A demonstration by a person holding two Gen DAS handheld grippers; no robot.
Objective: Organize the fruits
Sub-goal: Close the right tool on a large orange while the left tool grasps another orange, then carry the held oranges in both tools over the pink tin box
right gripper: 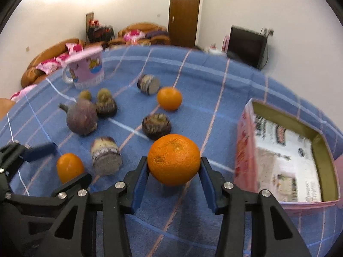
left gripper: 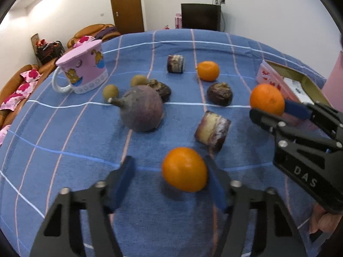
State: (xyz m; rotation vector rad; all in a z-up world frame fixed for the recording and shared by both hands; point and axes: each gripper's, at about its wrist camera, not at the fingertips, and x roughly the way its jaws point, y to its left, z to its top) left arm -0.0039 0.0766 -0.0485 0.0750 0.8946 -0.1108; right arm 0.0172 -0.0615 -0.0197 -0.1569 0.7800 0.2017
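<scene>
My left gripper (left gripper: 169, 163) stands open around an orange (left gripper: 184, 169) on the blue checked cloth (left gripper: 85, 150). The fruit rests against the right pad, and a wide gap shows at the left pad. My right gripper (right gripper: 173, 166) is shut on a second orange (right gripper: 173, 158), held just above the cloth beside the pink box (right gripper: 246, 150). In the left wrist view that held orange (left gripper: 267, 99) shows at the right. A third orange (left gripper: 208, 70) lies farther back. A round purple fruit with a stem (left gripper: 141, 111), two small tan fruits (left gripper: 110, 92), two dark wrinkled fruits (left gripper: 220, 94) and two cut striped chunks (left gripper: 212, 130) lie around.
A pink cartoon mug (left gripper: 83, 68) stands at the far left of the cloth. The open pink box (right gripper: 289, 160) with printed paper inside sits at the right edge. Beyond the table are a sofa (right gripper: 53, 51), a door and a dark screen.
</scene>
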